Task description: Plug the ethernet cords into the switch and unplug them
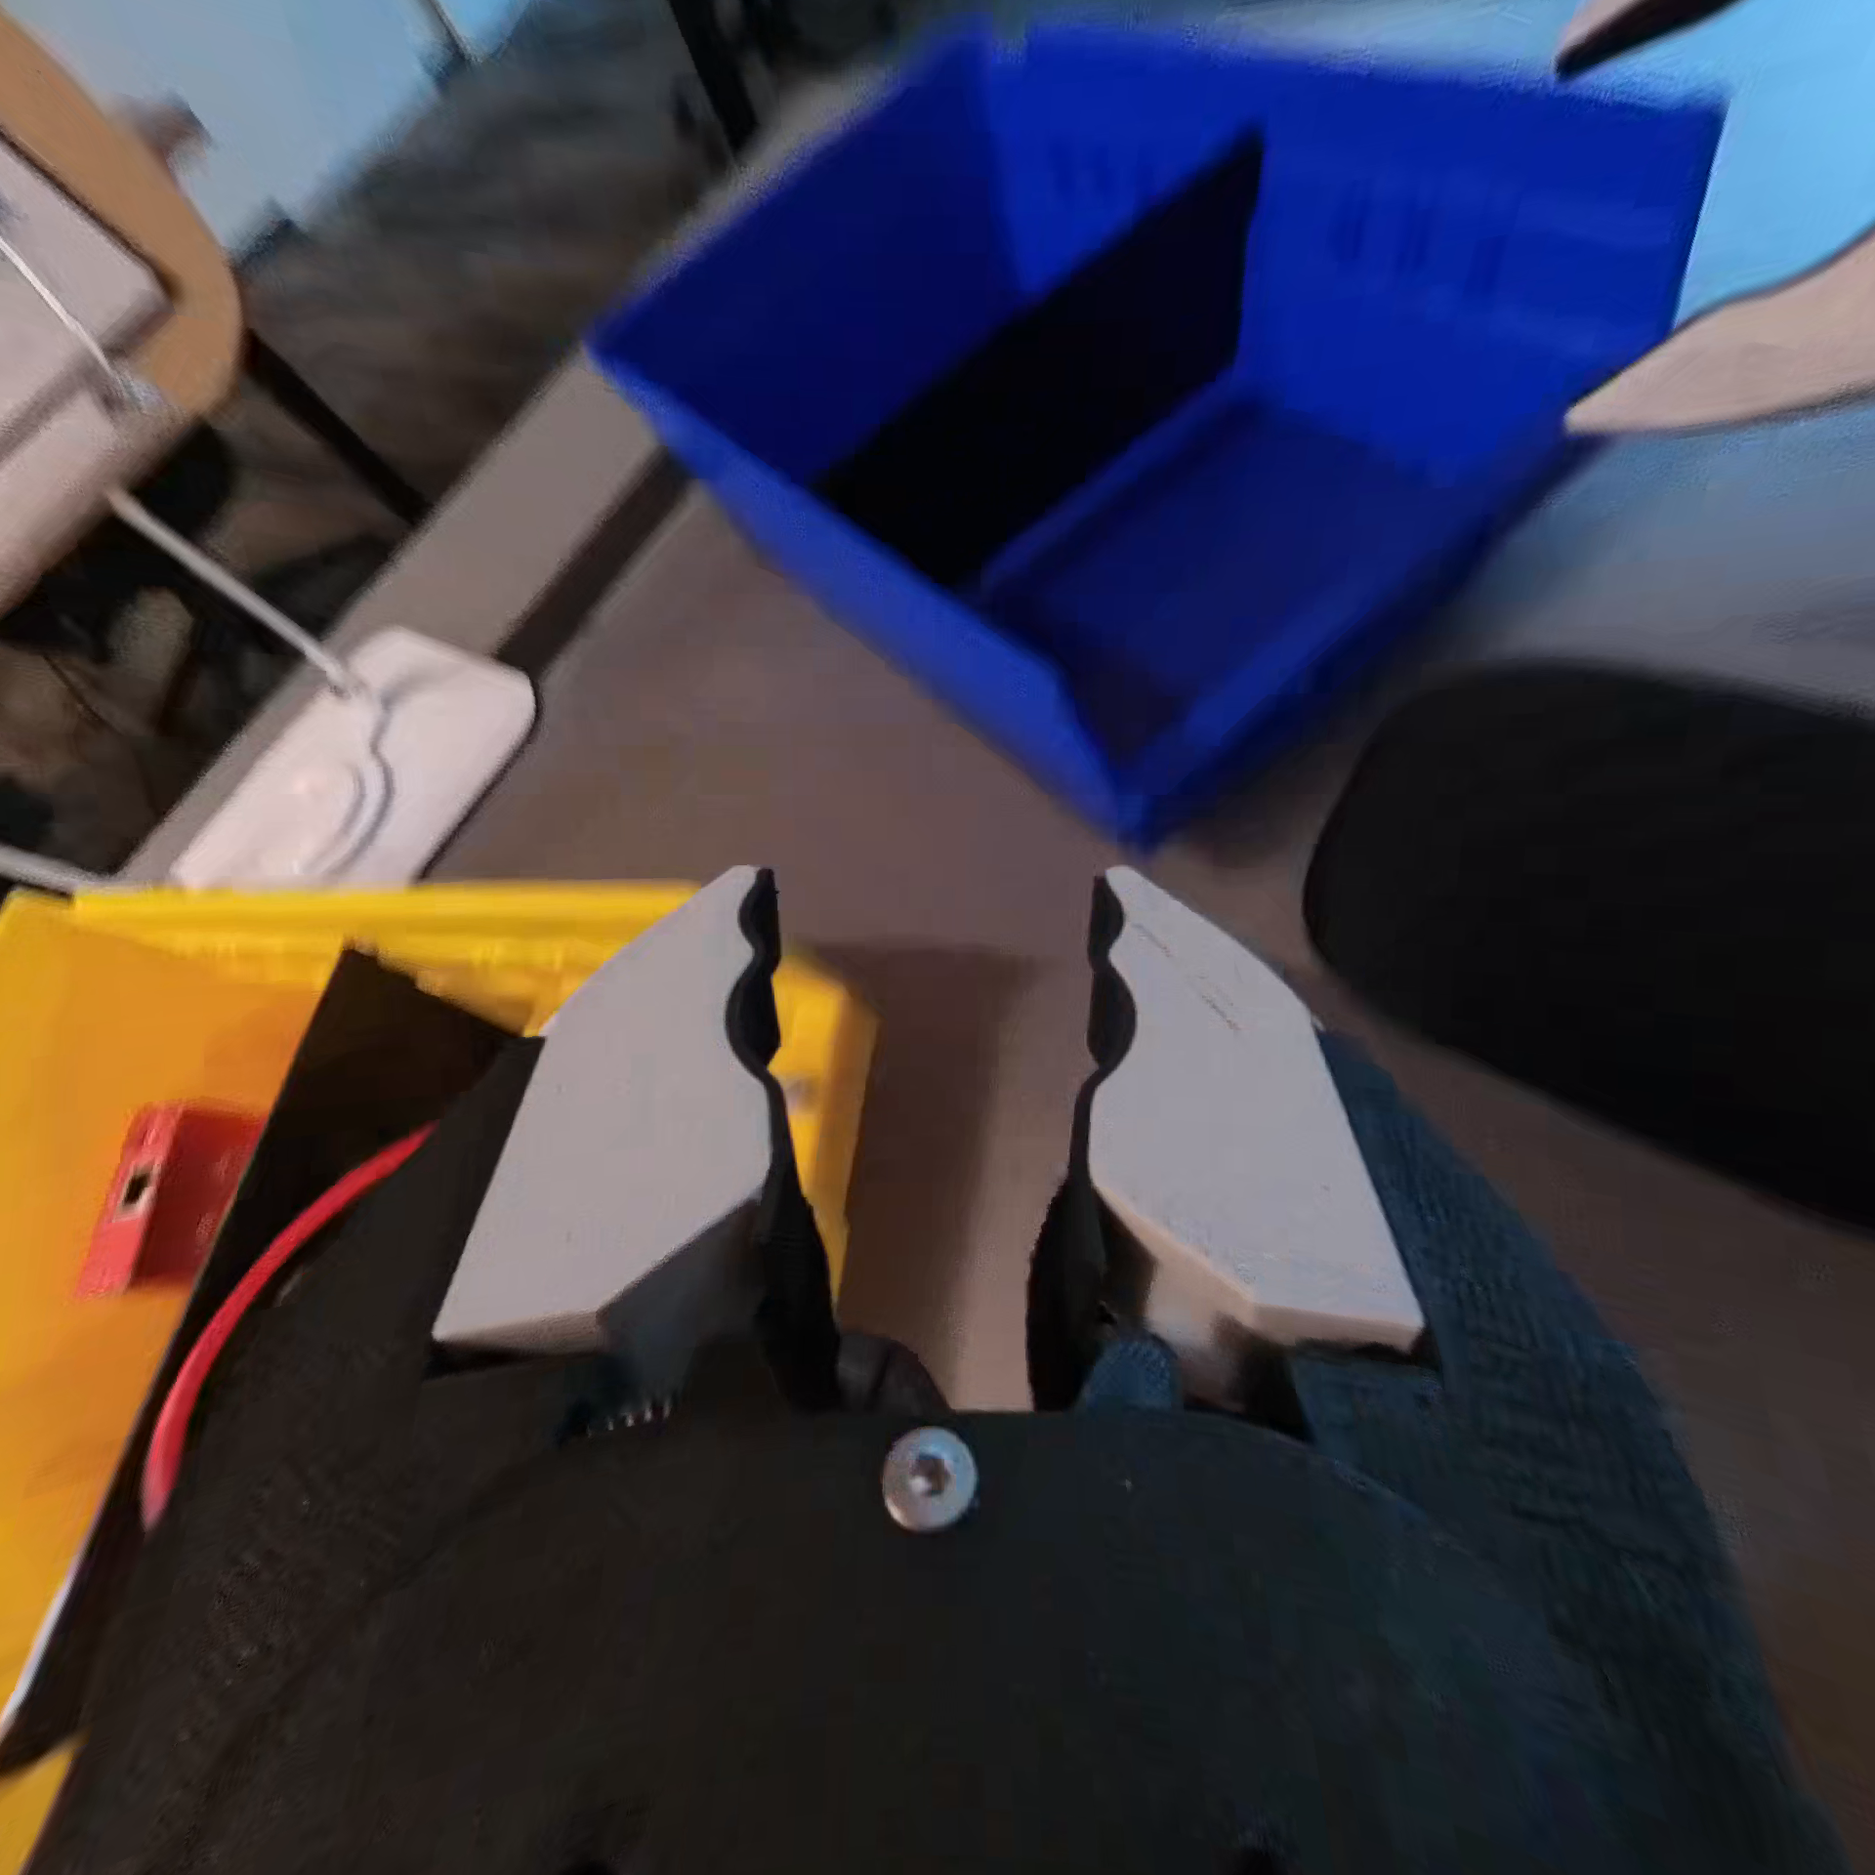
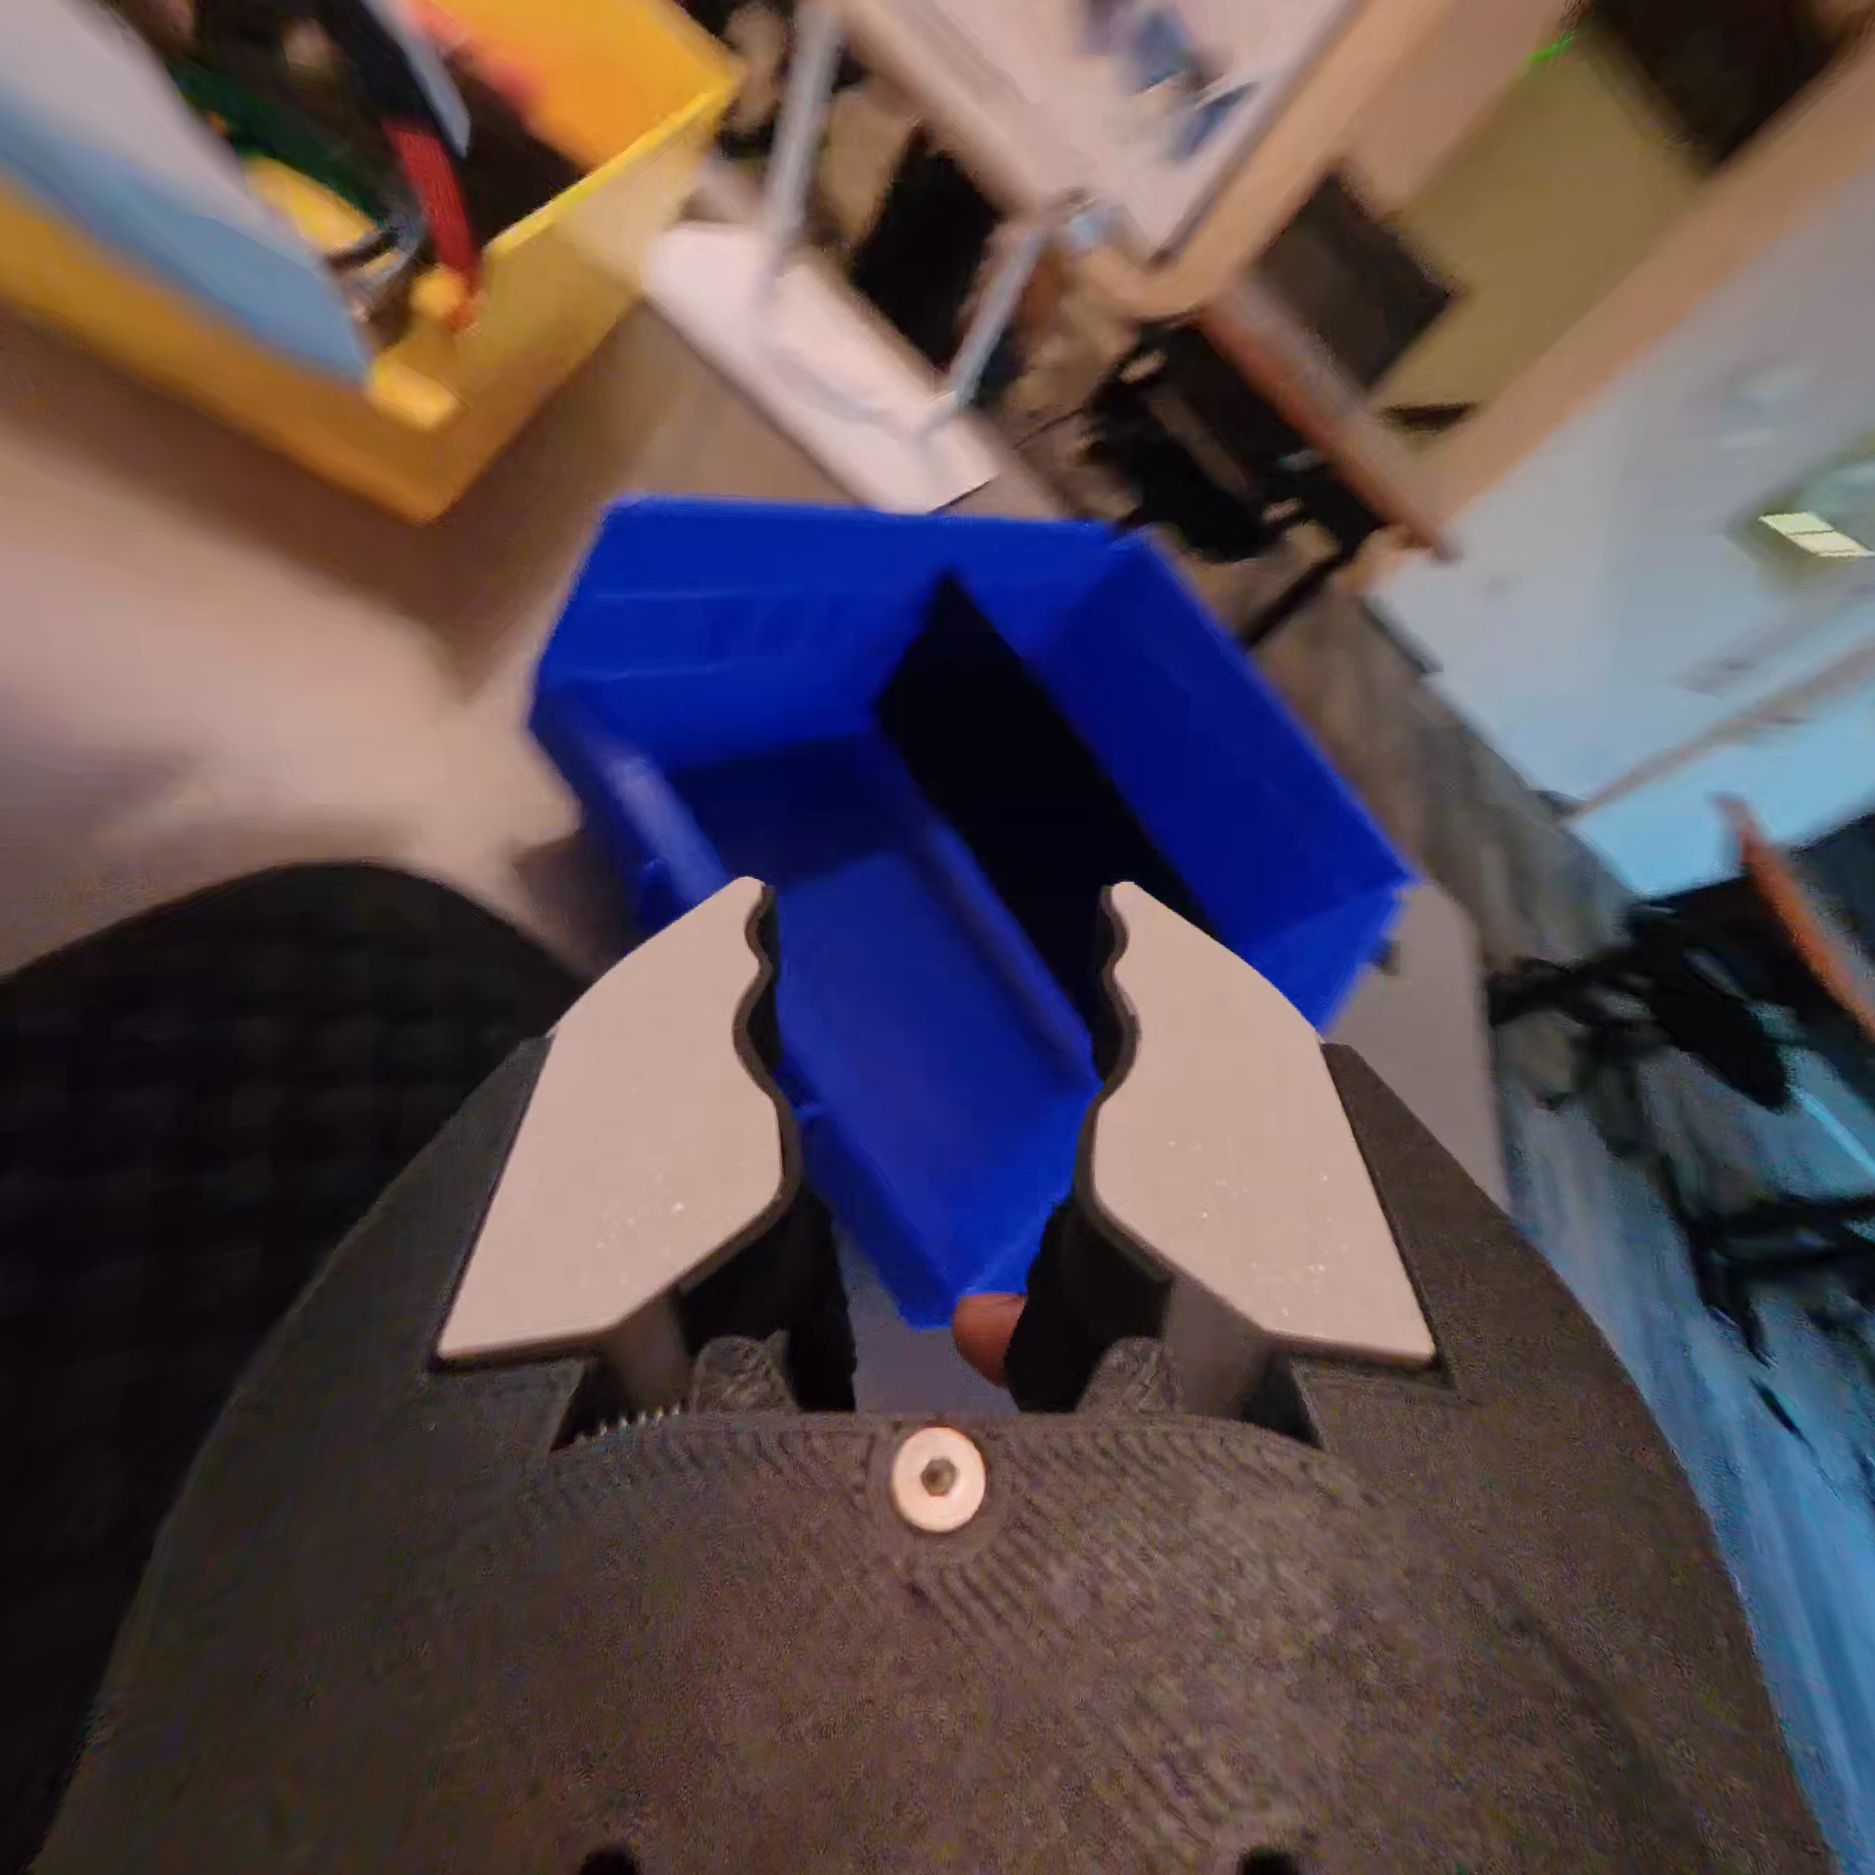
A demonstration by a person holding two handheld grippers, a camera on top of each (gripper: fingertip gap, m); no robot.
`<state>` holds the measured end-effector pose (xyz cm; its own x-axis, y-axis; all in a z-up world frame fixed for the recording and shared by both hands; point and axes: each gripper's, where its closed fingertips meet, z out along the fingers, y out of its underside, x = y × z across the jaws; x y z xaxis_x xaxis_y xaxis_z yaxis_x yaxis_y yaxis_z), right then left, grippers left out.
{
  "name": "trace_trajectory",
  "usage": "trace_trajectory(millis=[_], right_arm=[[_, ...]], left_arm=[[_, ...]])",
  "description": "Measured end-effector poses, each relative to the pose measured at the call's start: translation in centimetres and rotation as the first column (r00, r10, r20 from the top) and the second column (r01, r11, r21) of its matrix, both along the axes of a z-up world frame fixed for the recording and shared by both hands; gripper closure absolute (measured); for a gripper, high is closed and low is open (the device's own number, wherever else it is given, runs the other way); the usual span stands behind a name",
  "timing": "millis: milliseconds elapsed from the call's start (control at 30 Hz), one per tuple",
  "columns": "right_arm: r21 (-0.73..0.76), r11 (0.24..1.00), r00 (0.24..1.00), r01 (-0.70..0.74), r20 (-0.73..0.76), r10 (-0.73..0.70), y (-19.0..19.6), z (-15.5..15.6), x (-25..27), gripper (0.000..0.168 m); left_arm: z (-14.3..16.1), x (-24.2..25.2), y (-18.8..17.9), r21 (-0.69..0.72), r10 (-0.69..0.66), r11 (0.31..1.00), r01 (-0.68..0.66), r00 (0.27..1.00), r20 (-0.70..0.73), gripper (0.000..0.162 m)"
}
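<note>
Judging by the task alone, ethernet cords should be light and limp, with stiff little plugs whose latch tabs snap easily — best pinched on the plug body just behind the tab, never on the cable; neither cords nor switch can be made out for certain in either blurred view.

Toward the table's left edge sits a yellow bin with a black divider, a small red box and a red wire inside; the right wrist view shows dark, green and red tangled things in it too, perhaps cables, too smeared to tell. The left tongs hover empty above bare table, jaws apart. Farther in stands a blue bin split by a black divider — both compartments look empty. The right tongs gape over its near compartment, holding nothing. A black mat lies on the table just beside the blue bin
</note>
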<state>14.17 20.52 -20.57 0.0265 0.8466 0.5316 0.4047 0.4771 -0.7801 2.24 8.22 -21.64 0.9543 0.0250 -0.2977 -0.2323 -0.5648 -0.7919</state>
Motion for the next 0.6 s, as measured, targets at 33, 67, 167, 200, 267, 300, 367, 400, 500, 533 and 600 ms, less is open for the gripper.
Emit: trace_trajectory(millis=[33,67,167,200,267,300,367,400,500,533,600], right_arm=[[-0.021,0.998,0.994,-0.055,0.096,0.056,-0.7,-1.1,-0.4,0.108],[-0.039,0.995,0.979,-0.09,0.181,0.095,-1.0,-2.2,-0.6,0.109],[-0.082,0.981,0.887,-0.175,0.418,0.194,-1.2,-5.3,-1.1,0.117],[-0.098,0.975,0.845,-0.198,0.488,0.22,-1.3,-6.1,-1.2,0.119],[-0.128,0.968,0.75,-0.215,0.613,0.248,-1.1,-7.4,-1.2,0.118],[-0.125,0.969,0.71,-0.211,0.662,0.24,-0.8,-7.9,-1.2,0.117],[-0.111,0.972,0.655,-0.208,0.722,0.223,-0.2,-8.6,-1.5,0.118],[-0.117,0.97,0.634,-0.215,0.738,0.229,-0.2,-8.9,-1.6,0.118],[-0.162,0.962,0.566,-0.221,0.781,0.262,-0.8,-10.2,-1.7,0.123],[-0.146,0.965,0.552,-0.219,0.797,0.246,-0.6,-10.5,-1.7,0.133],[-0.123,0.964,0.542,-0.235,0.807,0.235,-0.5,-10.8,-1.7,0.142]], left_arm=[[-0.5,-0.7,-1.7,-0.08,-0.007,0.997,0.008,1.0,0.016,0.106],[-1.3,-1.4,-3.3,-0.17,-0.011,0.985,0.016,0.999,0.034,0.109],[-4.3,-3.7,-6.7,-0.395,-0.023,0.918,0.037,0.999,0.04,0.113],[-5.2,-4.0,-7.4,-0.445,-0.038,0.893,0.064,0.997,0.066,0.114],[-6.1,-4.6,-7.8,-0.477,-0.057,0.874,0.098,0.993,0.099,0.116],[-6.5,-4.7,-7.9,-0.49,-0.062,0.865,0.11,0.992,0.113,0.118],[-7.3,-5.1,-7.9,-0.521,-0.069,0.847,0.107,0.993,0.092,0.119],[-7.7,-5.2,-8.1,-0.541,-0.066,0.834,0.103,0.994,0.086,0.119],[-8.7,-5.9,-8.3,-0.595,-0.04,0.802,0.058,0.998,0.045,0.125],[-8.8,-6.5,-8.3,-0.596,-0.02,0.803,0.021,1.0,0.009,0.137],[-8.8,-6.7,-8.6,-0.602,-0.011,0.798,0.019,1.0,0.017,0.138]])
